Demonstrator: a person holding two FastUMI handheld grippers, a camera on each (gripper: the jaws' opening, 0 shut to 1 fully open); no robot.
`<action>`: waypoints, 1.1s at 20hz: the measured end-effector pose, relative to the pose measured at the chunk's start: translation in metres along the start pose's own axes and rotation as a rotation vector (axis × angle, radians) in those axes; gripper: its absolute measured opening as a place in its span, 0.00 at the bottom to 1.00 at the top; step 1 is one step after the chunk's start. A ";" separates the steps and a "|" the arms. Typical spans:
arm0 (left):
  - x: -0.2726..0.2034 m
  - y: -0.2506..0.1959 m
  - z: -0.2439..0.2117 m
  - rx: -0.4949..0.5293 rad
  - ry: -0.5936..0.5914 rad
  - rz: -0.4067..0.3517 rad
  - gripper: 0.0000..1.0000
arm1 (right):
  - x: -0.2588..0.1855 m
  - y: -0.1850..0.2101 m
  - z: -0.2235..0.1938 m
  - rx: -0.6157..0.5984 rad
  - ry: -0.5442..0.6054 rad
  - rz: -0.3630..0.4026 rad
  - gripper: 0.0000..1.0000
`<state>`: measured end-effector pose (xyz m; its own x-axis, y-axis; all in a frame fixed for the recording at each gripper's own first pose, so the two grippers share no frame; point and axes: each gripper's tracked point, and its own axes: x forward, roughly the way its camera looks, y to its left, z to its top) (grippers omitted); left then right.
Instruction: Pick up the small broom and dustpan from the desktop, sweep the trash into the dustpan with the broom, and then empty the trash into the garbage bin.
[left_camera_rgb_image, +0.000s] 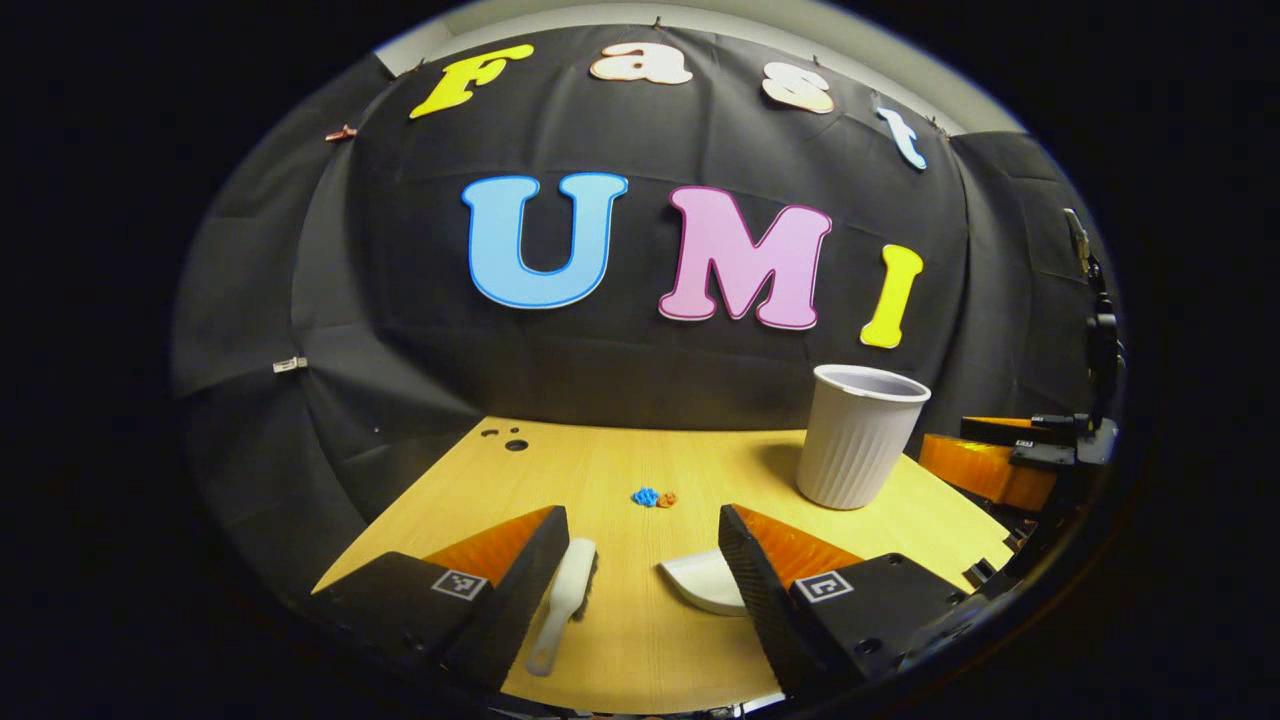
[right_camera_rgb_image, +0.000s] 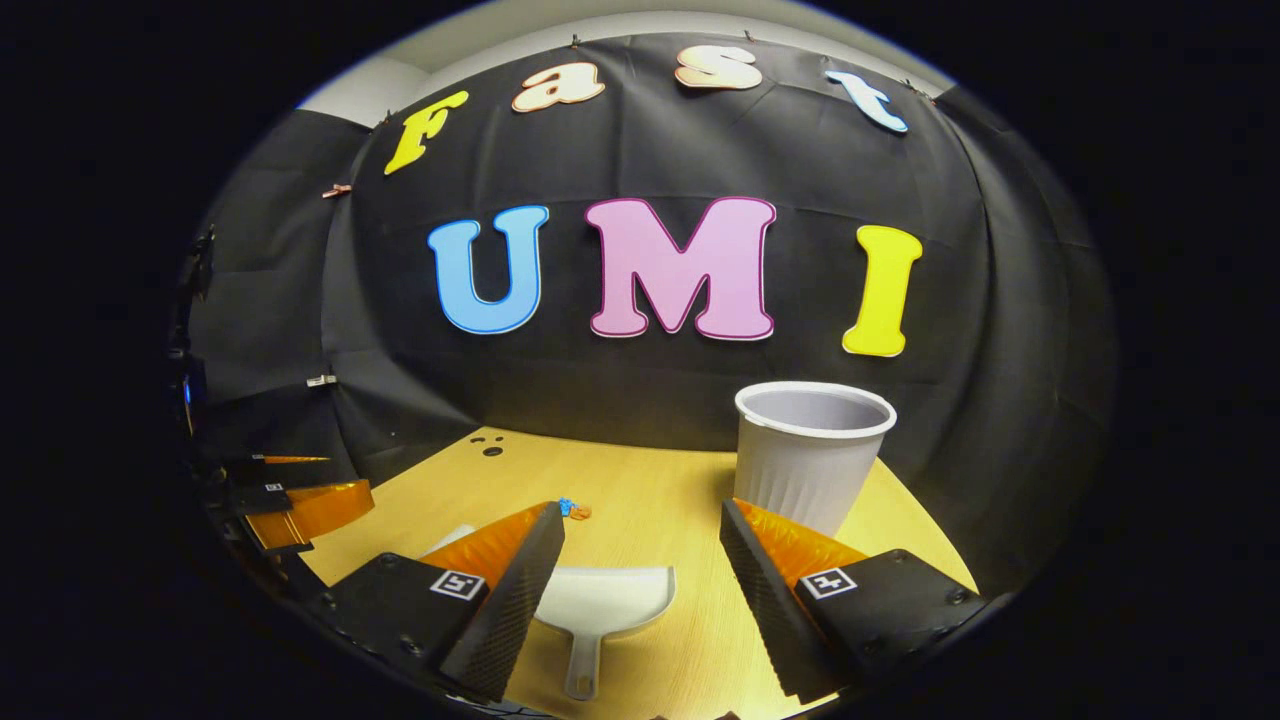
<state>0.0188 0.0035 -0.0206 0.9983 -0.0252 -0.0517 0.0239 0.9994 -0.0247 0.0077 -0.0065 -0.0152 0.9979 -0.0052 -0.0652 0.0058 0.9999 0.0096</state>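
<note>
On the wooden desktop (left_camera_rgb_image: 620, 640) a small white broom (left_camera_rgb_image: 565, 598) lies beside my left finger, handle toward me. A white dustpan (left_camera_rgb_image: 700, 582) rests to its right, partly hidden by my other finger. My left gripper (left_camera_rgb_image: 640, 520) hovers open above both, holding nothing. Blue and orange trash bits (left_camera_rgb_image: 652, 497) sit at mid-table, with the white ribbed garbage bin (left_camera_rgb_image: 860, 440) upright to their right. In the right gripper view the dustpan (right_camera_rgb_image: 610, 598) lies below my open right gripper (right_camera_rgb_image: 640, 515), handle toward me. The trash (right_camera_rgb_image: 573, 510) sits just past the left fingertip, and the bin (right_camera_rgb_image: 812, 450) stands behind the right finger.
The right gripper (left_camera_rgb_image: 1000, 462) shows at the table's right edge in the left gripper view; the left gripper (right_camera_rgb_image: 295, 500) shows at the left edge in the right gripper view. Small dark holes (left_camera_rgb_image: 515, 444) mark the far left corner. The cloth wall closes the table's far side.
</note>
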 end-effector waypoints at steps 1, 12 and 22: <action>0.002 0.004 -0.003 -0.001 0.011 0.007 0.96 | 0.000 0.000 -0.003 0.007 0.010 -0.001 0.98; 0.051 0.054 -0.091 -0.019 0.306 0.038 0.96 | 0.014 -0.005 -0.051 0.019 0.173 -0.005 0.98; 0.102 0.089 -0.191 0.004 0.724 0.079 0.96 | 0.040 0.010 -0.096 0.048 0.282 0.058 0.98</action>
<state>0.1128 0.0852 -0.2191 0.7122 0.0391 -0.7009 -0.0454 0.9989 0.0096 0.0414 0.0048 -0.1132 0.9390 0.0622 -0.3383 -0.0414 0.9968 0.0683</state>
